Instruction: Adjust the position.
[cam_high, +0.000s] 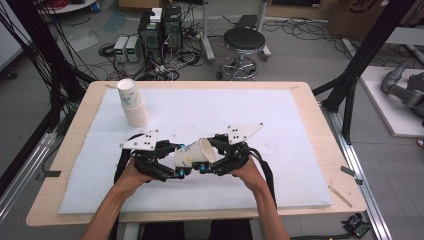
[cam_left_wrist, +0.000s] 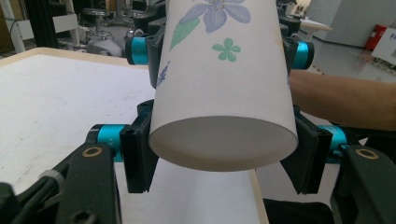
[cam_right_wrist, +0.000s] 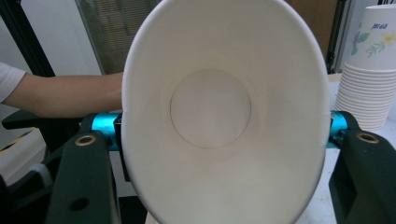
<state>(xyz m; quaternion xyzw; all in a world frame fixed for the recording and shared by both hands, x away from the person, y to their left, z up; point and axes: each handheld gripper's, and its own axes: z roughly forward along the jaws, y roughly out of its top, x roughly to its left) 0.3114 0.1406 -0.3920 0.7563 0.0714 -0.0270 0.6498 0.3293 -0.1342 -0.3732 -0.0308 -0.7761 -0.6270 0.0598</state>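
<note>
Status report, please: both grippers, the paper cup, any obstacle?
Left gripper shut on paper cup near its base. Right gripper shut on its rim end. Cup held above the white mat, on its side. Cup stack stands apart, nothing in the way.

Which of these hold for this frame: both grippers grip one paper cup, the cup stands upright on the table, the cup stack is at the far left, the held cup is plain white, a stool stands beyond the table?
1. Both the left gripper and the right gripper clamp the same white flower-printed paper cup. True.
2. That cup stands upright on the white foam mat. False: it is held on its side above the mat.
3. A stack of paper cups stands at the mat's far left. True.
4. The held cup is plain white. False: it bears blue and green flowers.
5. A round black stool stands beyond the table. True.
</note>
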